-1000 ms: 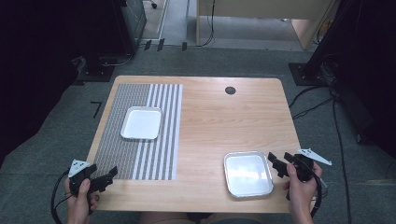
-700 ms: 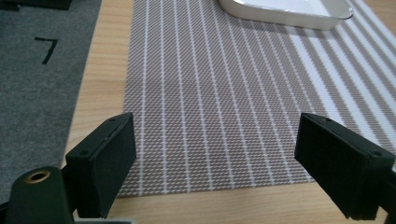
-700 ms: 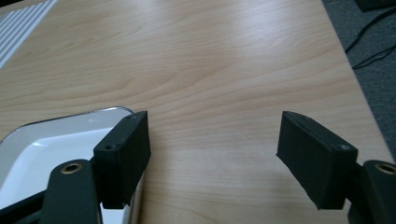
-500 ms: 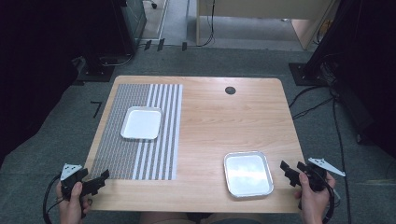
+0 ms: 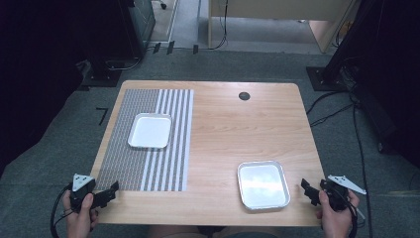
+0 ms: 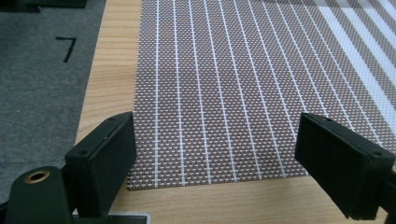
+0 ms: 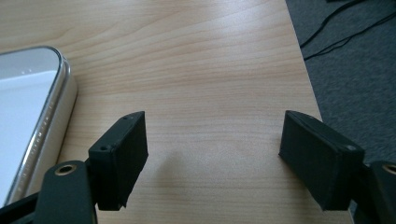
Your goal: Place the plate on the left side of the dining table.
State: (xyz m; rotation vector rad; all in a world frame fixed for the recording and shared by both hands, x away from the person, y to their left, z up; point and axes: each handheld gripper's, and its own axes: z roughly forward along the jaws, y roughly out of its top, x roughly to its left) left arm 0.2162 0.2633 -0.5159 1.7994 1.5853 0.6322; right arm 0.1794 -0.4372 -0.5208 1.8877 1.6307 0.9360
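Leftmost, the left gripper hangs at the near left corner of the table, its jaws spread wide and empty over the near edge of the striped placemat. Farther back on that mat sits one white tray, well apart from the gripper. Moving right across bare wood, a second white tray rests near the front edge, just beside the right gripper, whose jaws also stand wide apart with nothing between them; in the right gripper view that tray's metal rim lies just left of the jaws. Judging by how things lie, the step in hand is a reach for a tray. To do it well, each gripper should come in low and level, straddle the thin rim squarely, and close only once one jaw is inside the wall and one outside, so the tray does not skid.
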